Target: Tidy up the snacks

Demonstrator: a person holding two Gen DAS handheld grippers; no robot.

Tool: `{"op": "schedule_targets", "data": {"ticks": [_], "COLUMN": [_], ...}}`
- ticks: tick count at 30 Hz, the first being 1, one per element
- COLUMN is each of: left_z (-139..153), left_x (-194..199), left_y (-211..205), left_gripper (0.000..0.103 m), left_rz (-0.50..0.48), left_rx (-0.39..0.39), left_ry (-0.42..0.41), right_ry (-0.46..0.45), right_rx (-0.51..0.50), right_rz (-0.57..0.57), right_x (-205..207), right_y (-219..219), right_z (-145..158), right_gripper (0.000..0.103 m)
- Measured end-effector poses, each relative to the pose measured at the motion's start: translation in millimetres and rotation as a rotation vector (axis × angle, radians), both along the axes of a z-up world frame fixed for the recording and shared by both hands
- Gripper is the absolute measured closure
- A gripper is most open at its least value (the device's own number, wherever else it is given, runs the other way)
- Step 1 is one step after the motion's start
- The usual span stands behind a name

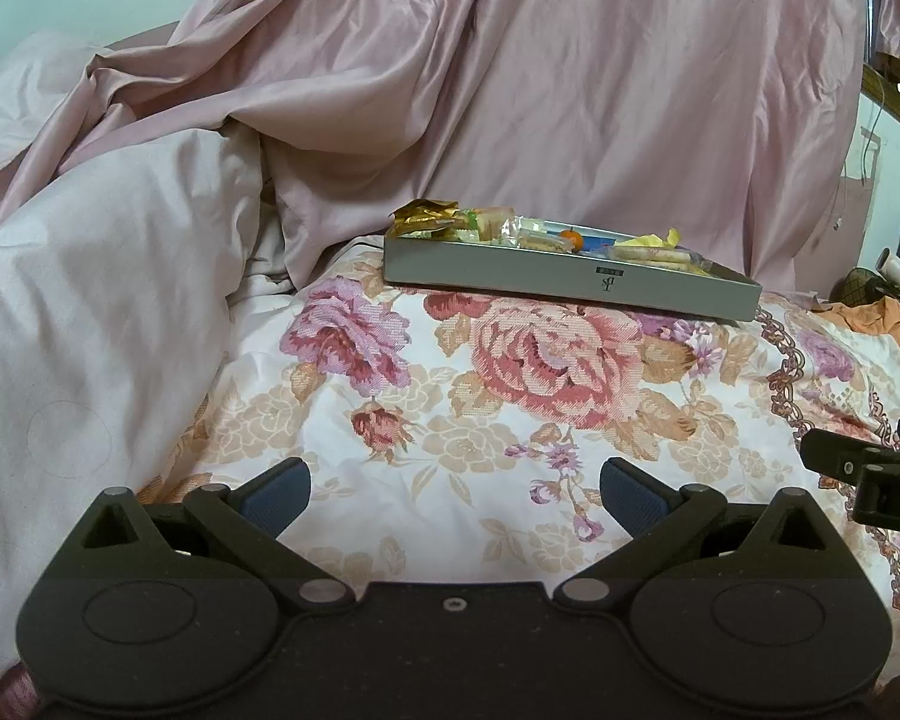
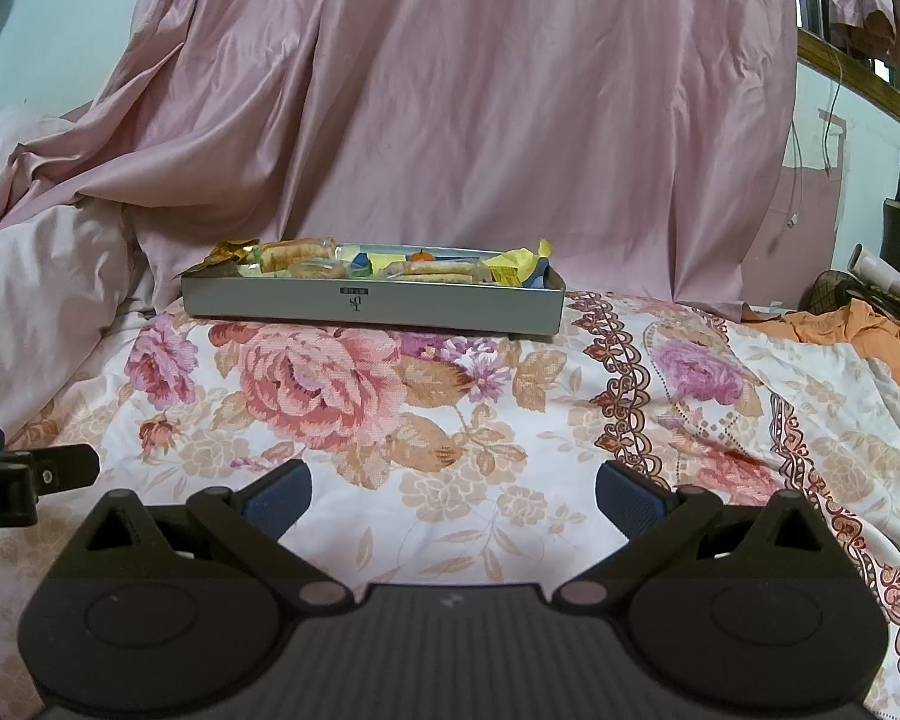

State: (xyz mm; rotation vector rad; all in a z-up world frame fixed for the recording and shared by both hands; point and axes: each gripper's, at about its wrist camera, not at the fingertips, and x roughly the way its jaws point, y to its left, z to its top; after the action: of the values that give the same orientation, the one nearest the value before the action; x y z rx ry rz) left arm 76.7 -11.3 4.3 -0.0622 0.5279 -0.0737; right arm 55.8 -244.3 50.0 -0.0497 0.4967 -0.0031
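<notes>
Left gripper [image 1: 455, 495]: spread wide, nothing between the blue pads, low over the floral sheet at 6 o'clock in the left view
Duvet [image 1: 90, 324]: pale, puffy, soft folds, at 9 o'clock; likely to slump toward the box if pushed
Gold wrapper [image 1: 424, 217]: crinkled foil, at the box's left end, poking above the rim; risk of catching a finger and spilling out
Box [image 2: 372, 305]: grey, shallow, rectangular, stiff walls with a small logo, at 12 o'clock ahead of both grippers, well apart from them
Box footing: sits on a soft quilted bed, not a firm top; likely to tip or slide under any downward press on a rim
Snacks [image 2: 438, 269]: all inside the box, heaped loosely; clear and yellow film packets, flat biscuit packs, thin and slippery by the look
Orange ball [image 2: 422, 255]: small, round, near the middle of the heap; could roll out if packets around it shift
Sheet [image 2: 342, 396]: woven rose print, matte, slightly rumpled; could hide a dropped packet
Drape [image 2: 480, 120]: pink satin, glossy, hanging just behind the box; could snag on a far reach
Right gripper [image 2: 453, 495]: also spread wide and empty, at 6 o'clock in the right view, beside the left one
Orange cloth [image 2: 858, 324]: crumpled, at 3 o'clock, clear of the work
</notes>
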Motion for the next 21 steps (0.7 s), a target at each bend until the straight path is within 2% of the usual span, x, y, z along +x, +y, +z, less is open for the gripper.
{"op": "schedule_targets", "data": {"ticks": [21], "left_z": [0.0], "left_x": [0.0], "left_y": [0.3], "left_gripper": [0.001], "left_rz": [0.001], "left_rx": [0.000], "left_ry": [0.002], "right_ry": [0.015], "right_rx": [0.004], "right_rz": [-0.003], "right_x": [0.1], "right_y": [1.3], "right_z": [-2.6], "right_gripper": [0.000]}}
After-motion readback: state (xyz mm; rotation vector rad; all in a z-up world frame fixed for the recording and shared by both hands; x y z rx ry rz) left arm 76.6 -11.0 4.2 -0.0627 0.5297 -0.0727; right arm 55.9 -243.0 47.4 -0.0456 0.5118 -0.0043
